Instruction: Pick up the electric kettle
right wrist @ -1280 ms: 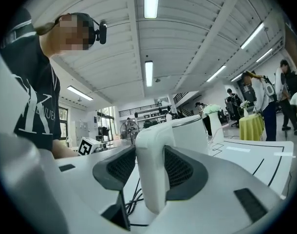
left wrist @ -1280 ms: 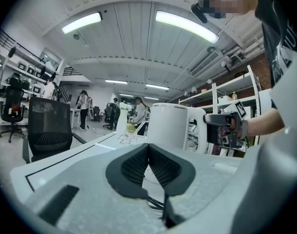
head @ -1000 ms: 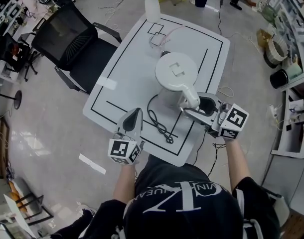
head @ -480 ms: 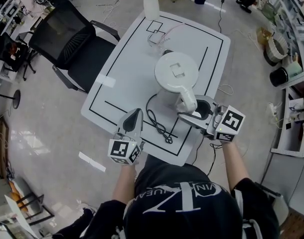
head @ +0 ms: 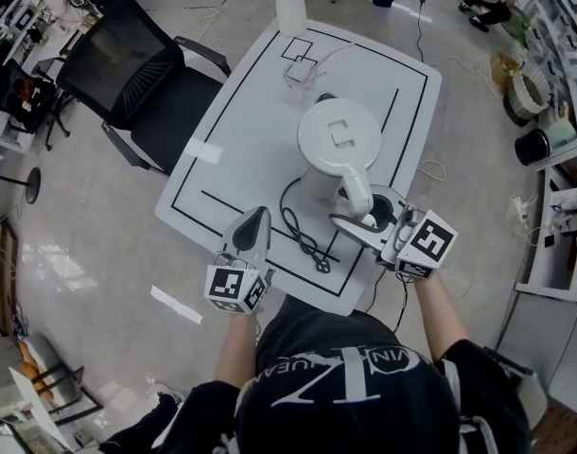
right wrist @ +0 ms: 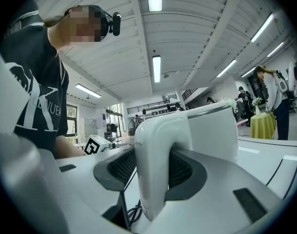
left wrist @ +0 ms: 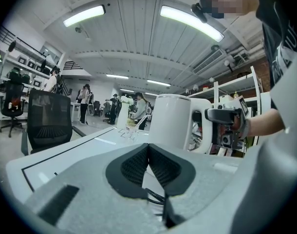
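Our right tool point(right wrist: 151, 167) has the electric kettle's point(head: 338, 140) white handle point(right wrist: 156, 155) between its jaws. They have just been closing, and the dark ribbed pads point(right wrist: 120, 165) now sit against both sides of the handle with no gap that we can make out. The kettle stands upright on the white desk point(head: 241, 130), near its front right corner, inside the black lines drawn on the top.

Our left tool point(left wrist: 148, 162) hangs at the front edge of the desk, well apart from the kettle, with its jaws drawn together and nothing between them.

A black cord point(head: 303, 235) loops on the desk in front of the kettle. In both gripper views most of it is cut off by the tool bodies, which also hide the kettle's foot.

The only writing we can read is on our black shirt point(right wrist: 36, 96): the letters "NUEA", with the rest cut off. The square mark point(head: 340, 133) on the kettle's lid is too small to read.
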The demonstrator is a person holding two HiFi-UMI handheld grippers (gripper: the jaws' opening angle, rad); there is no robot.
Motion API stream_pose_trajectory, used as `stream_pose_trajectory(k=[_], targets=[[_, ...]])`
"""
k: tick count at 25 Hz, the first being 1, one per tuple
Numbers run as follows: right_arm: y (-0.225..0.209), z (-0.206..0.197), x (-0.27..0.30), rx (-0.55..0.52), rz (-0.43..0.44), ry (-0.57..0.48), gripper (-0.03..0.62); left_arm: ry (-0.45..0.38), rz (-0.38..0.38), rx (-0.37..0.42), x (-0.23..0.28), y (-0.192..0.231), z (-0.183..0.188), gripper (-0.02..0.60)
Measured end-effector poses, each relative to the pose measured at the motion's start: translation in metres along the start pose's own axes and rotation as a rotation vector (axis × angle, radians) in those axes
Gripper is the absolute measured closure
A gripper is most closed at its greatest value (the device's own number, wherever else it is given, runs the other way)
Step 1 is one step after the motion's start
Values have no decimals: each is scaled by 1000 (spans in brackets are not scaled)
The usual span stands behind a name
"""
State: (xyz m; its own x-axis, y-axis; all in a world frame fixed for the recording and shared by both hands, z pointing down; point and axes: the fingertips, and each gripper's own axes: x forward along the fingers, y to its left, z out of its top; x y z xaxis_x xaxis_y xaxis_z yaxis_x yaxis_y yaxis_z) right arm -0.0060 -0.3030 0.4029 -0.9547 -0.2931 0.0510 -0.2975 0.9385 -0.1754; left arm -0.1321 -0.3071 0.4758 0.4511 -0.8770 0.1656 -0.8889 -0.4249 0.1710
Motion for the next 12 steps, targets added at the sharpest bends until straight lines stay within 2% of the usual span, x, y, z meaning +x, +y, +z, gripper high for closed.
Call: stream_pose_trajectory(k=[2,6,12], targets=[[-1,1,3,-4,-26,-13,448,1,1,1,-1,2,0,577],[-3,4,7,-20,-64,-51,453,1,4,-2,-3,4,1,577],[-3,11,17,-36,-67,-82,456,1,17,-5,-7,11,0,577]])
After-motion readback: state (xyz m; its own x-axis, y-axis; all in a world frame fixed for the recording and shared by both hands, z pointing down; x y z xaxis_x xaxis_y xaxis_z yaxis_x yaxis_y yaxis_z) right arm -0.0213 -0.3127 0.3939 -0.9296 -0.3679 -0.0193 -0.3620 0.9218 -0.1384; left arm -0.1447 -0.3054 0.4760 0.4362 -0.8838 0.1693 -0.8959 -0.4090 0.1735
